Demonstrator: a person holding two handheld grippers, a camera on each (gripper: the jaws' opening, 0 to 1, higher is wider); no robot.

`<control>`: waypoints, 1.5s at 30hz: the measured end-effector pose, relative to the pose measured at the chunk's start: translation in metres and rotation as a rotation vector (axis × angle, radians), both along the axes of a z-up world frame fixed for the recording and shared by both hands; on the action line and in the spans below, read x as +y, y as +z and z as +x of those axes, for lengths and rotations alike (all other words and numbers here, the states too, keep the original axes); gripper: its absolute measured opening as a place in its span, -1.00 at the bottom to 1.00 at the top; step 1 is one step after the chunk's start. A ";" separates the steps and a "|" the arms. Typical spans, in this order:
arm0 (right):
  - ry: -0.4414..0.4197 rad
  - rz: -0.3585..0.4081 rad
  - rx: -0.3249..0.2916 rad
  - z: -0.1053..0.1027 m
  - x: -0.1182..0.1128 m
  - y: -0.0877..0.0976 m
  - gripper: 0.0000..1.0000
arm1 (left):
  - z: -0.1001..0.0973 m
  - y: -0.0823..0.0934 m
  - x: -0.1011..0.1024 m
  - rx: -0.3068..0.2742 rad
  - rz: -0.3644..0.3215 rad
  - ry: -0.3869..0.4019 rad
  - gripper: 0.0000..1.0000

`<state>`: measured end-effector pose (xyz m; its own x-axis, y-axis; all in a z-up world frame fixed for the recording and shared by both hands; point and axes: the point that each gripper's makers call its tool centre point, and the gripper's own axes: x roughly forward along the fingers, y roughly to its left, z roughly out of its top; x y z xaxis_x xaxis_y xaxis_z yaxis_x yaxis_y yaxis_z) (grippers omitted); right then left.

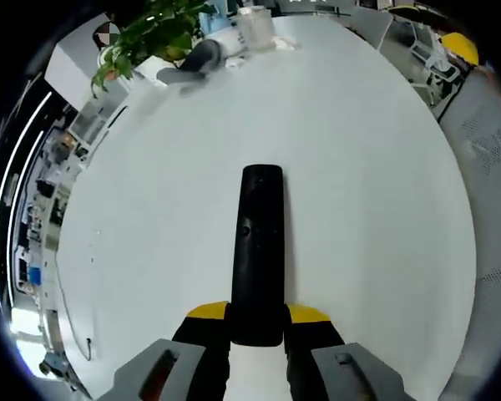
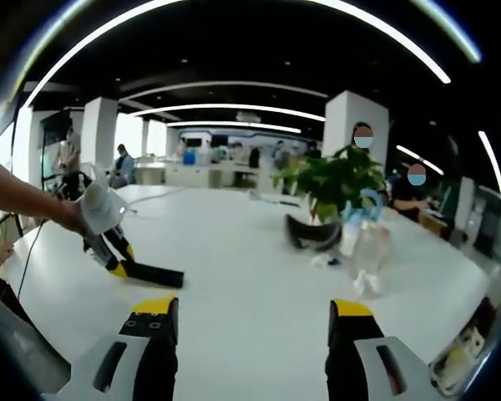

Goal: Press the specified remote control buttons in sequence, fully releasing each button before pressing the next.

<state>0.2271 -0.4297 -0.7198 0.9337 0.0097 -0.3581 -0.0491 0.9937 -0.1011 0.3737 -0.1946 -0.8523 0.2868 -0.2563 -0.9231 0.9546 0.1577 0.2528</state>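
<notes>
Left gripper view: the left hand-held gripper [image 1: 256, 322] is closed on the near end of a black remote control [image 1: 260, 251], which runs from 6 o'clock toward the centre and lies low over the white tabletop [image 1: 384, 209]; whether its far end touches the surface cannot be told. The remote looks light, stiff and smooth-cased, so a grip across its narrow sides at the butt end, as here, should leave the button face free, though a hard press near the far tip could lever it in the jaws. At 11 o'clock stand a potted plant [image 1: 146, 38], a dark curved object [image 1: 196, 60] and a clear container [image 1: 255, 25], well apart from the remote. Right gripper view: the left hand-held gripper appears at 9 o'clock, held by a person's hand [image 2: 67, 215] with the remote pointing toward the centre. The right hand-held gripper [image 2: 252, 322] stands open and empty at 6 o'clock, well apart from the remote. At 2 o'clock the plant and clear bottles [image 2: 363, 251] sit clear of the likely path between the two; nothing stands between them.
</notes>
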 end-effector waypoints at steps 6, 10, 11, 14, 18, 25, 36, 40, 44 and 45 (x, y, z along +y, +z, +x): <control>-0.002 -0.007 0.011 0.000 0.000 -0.003 0.43 | 0.010 -0.004 0.000 -0.002 0.021 -0.022 -0.54; 0.000 -0.010 0.016 0.000 0.000 -0.004 0.42 | 0.017 -0.006 -0.001 -0.001 0.027 -0.023 -0.54; 0.000 -0.011 0.018 0.000 0.000 -0.004 0.42 | 0.019 -0.007 -0.001 0.000 0.029 -0.023 -0.54; -0.002 -0.013 0.026 0.000 -0.001 -0.006 0.42 | 0.023 -0.007 -0.002 0.005 0.022 -0.013 -0.54; 0.000 -0.013 0.030 0.000 0.000 -0.006 0.41 | 0.031 -0.007 -0.001 0.001 0.043 -0.027 -0.54; -0.002 -0.018 0.041 0.000 -0.001 -0.009 0.40 | 0.054 -0.005 0.004 -0.012 0.064 -0.031 -0.54; 0.000 -0.031 0.062 0.000 -0.001 -0.013 0.39 | 0.080 -0.007 0.010 -0.034 0.111 -0.058 -0.54; 0.002 -0.034 0.067 0.000 0.000 -0.014 0.38 | 0.088 -0.007 0.012 -0.031 0.119 -0.053 -0.54; 0.005 -0.036 0.077 0.000 0.000 -0.015 0.37 | 0.096 -0.007 0.015 -0.033 0.136 -0.057 -0.54; 0.009 -0.036 0.084 0.000 0.001 -0.017 0.37 | 0.098 -0.008 0.016 -0.031 0.139 -0.056 -0.54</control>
